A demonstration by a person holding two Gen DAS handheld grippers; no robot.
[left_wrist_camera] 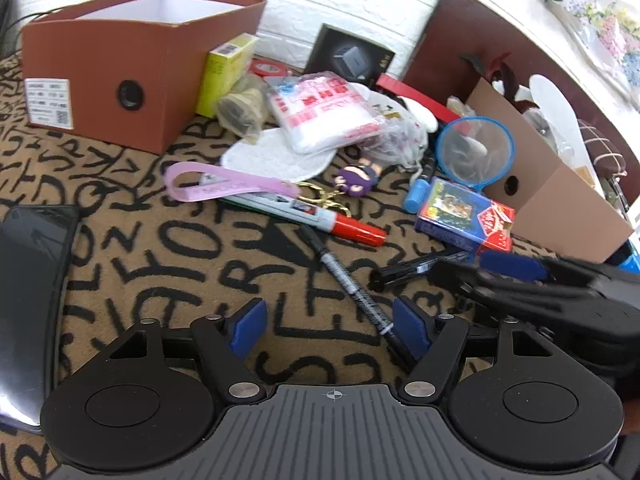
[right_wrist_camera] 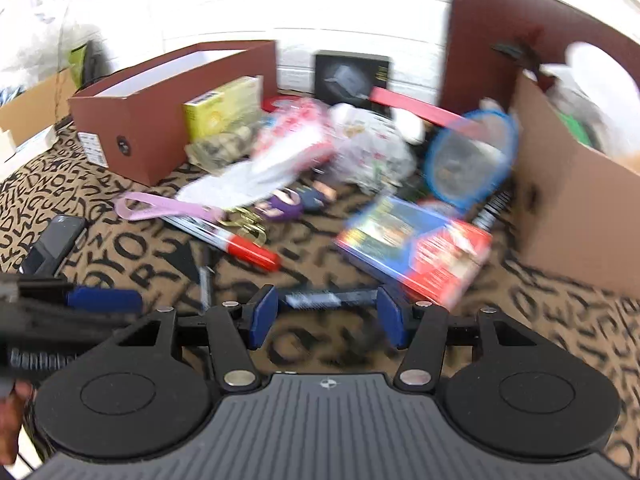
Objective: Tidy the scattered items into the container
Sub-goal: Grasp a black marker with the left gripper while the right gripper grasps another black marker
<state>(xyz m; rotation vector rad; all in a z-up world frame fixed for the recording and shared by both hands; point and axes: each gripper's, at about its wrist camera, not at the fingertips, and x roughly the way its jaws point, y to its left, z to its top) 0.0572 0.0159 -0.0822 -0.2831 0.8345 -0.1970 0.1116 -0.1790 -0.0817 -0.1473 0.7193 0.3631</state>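
Holding the left gripper (left_wrist_camera: pixel 330 326) low over the lettered cloth (left_wrist_camera: pixel 160 280), jaws wide apart and gripping nothing, with the end of a thin pen (left_wrist_camera: pixel 344 276) lying just beside the right-hand pad. Holding the right gripper (right_wrist_camera: pixel 327 318) about half open, a black marker (right_wrist_camera: pixel 320 300) lying across the gap at its fingertips; cannot tell through the blur whether the pads are pressing on it. Passing a phone (left_wrist_camera: pixel 32 280) at the left edge. Looking on to a red-capped marker (left_wrist_camera: pixel 352 230), a card pack (left_wrist_camera: pixel 464 216), a pink strap (left_wrist_camera: pixel 224 186) and a purple figure (left_wrist_camera: pixel 356 178), all scattered mid-cloth. Facing, beyond them, a blue net (left_wrist_camera: pixel 474 152) leaning against a filled carton (left_wrist_camera: pixel 560 200) on the right. Seeing the brown box (left_wrist_camera: pixel 120 80) standing open at far left.
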